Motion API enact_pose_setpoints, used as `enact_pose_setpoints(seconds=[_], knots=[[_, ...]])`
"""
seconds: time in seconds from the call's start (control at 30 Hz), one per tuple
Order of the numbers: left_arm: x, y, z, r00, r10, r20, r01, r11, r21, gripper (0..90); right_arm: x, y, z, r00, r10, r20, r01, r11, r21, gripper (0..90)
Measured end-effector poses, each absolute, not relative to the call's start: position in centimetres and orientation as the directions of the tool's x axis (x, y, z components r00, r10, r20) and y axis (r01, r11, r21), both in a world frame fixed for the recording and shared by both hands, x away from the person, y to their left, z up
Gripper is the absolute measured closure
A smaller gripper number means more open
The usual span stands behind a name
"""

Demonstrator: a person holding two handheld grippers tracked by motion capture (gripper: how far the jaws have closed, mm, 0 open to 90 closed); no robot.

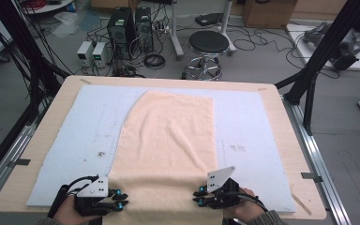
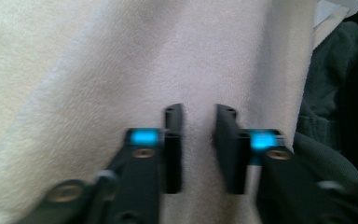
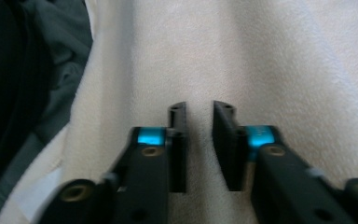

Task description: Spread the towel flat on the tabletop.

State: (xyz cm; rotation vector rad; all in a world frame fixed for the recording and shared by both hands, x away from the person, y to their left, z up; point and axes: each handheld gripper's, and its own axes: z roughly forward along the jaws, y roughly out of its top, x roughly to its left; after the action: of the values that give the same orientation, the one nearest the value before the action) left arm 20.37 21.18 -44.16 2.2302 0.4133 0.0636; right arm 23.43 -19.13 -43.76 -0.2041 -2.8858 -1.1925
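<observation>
Both hands sit at the near edge of the table (image 1: 281, 140), forearms coming in low from the bottom of the high view. I hold the left gripper (image 1: 120, 200) at the near-left corner of the towel (image 1: 168, 140) and the right gripper (image 1: 198, 197) at its near-right corner; the two point inward, toward each other, across the towel's near hem.

Towel: peach-coloured, spread lengthwise down the middle of a pale blue mat (image 1: 248, 122) that covers most of the table. Far end lies flat near the mat's far edge; the near end runs over the table's near edge between my hands. Far-left corner is drawn in, so that side runs slanted.

Left gripper view: fingers (image 2: 173, 140) parted with a narrow gap, towel pile showing between them and all round. I cannot tell whether any cloth sits in the gap or merely lies beneath. Dark sleeve fabric at the right of that view.

Right gripper view: fingers (image 3: 226, 140) likewise parted by a narrow gap, held just over the towel surface, a soft fold running alongside. Dark clothing at the left of that view.

Hands wrap each gripper body from behind, wrists roughly level with the table's edge.
</observation>
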Motion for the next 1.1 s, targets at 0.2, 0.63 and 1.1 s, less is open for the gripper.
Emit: enact_pose_setpoints(seconds=[0.2, 0.63, 1.1], knots=[[18.8, 21.3, -43.1, 0.970, 0.216, -0.113, 0.225, -0.617, 0.754, 85.9, 21.5, -18.3, -42.9, -0.994, -0.014, 0.111, 0.067, 0.722, 0.688, 85.0], [21.3, 21.4, -44.3, 0.949, 0.314, -0.030, 0.221, -0.596, 0.772, 53.8, 26.5, -22.0, -42.9, -0.975, 0.220, 0.034, 0.180, 0.687, 0.704, 61.9], [18.5, 22.0, -42.5, 0.969, 0.223, -0.107, 0.221, -0.584, 0.781, 79.8, 24.1, -23.1, -42.6, -0.985, 0.115, 0.126, 0.170, 0.678, 0.715, 78.5]])
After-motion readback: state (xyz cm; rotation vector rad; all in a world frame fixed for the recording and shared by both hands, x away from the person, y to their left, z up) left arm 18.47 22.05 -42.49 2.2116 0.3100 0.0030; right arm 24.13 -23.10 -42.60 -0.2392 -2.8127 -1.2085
